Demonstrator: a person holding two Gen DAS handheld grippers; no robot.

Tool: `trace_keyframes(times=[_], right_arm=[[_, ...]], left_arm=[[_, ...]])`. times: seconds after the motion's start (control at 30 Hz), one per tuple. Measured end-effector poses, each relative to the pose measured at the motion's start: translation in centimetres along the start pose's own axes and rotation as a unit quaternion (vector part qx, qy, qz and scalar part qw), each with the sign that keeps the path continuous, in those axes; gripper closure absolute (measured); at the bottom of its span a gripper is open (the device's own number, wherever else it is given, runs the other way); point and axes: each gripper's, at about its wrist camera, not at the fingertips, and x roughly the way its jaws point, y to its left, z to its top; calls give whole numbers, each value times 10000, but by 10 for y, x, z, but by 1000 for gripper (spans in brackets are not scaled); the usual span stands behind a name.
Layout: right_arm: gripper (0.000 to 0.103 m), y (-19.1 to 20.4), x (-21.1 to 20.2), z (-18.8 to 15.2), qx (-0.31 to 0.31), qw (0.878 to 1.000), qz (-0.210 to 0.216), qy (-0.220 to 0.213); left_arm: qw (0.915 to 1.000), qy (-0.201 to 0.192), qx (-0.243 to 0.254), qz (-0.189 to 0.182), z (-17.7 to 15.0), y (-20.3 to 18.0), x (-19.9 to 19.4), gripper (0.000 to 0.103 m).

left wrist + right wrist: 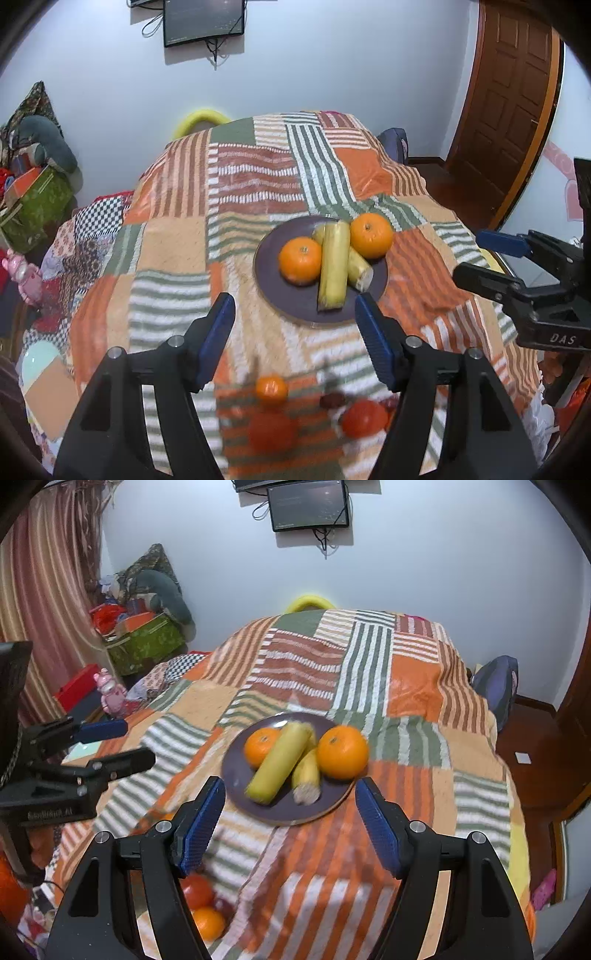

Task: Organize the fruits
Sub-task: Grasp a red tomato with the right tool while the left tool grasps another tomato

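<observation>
Left wrist view, left to right. Left gripper: lower centre, jaws spread, nothing between them. Dark plate: centre, just above the right blue fingertip, on the striped patchwork blanket; carries two oranges flanking two bananas. Loose fruit: bottom centre, blurred, between the gripper's arms. Right gripper: right edge, jaws spread, empty, well apart from the plate.

You see a matt, fuzzy woven blanket; a smooth, faintly glossy dark plate; ribbed blue gripper pads; a varnished wooden door.
</observation>
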Motion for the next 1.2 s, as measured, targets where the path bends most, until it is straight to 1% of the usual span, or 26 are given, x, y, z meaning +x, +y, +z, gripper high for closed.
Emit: trace_keyframes(times=[0.2, 0.33, 0.47, 0.63, 0.8, 1.0, 1.1, 1.2], right_arm=[[33, 20, -7, -31, -28, 9999, -18, 147], [33, 32, -4, -51, -75, 9995, -6, 314], [33, 45, 6, -64, -91, 9986, 111, 516], [33, 61, 30, -76, -59, 9956, 329, 877], [33, 81, 49, -87, -327, 9927, 329, 1110], [33, 90, 70, -89, -553, 9887, 322, 1358], [39, 93, 82, -94, -688, 9847, 311, 1571], [45, 96, 84, -95, -882, 9829, 173, 1604]], left_arm=[[9997, 230, -47, 50, -36, 12, -13, 36], [9991, 417, -94, 40, -61, 21, -12, 36], [9976, 661, -212, -6, -84, 31, -4, 36], [9948, 940, -371, -121, -107, 40, 10, 36], [9930, 1076, -432, -219, -120, 42, 20, 36], [9925, 1124, -409, -272, -126, 44, 26, 36], [9922, 1156, -360, -303, -127, 43, 29, 36], [9925, 1149, -277, -319, -128, 41, 32, 36]])
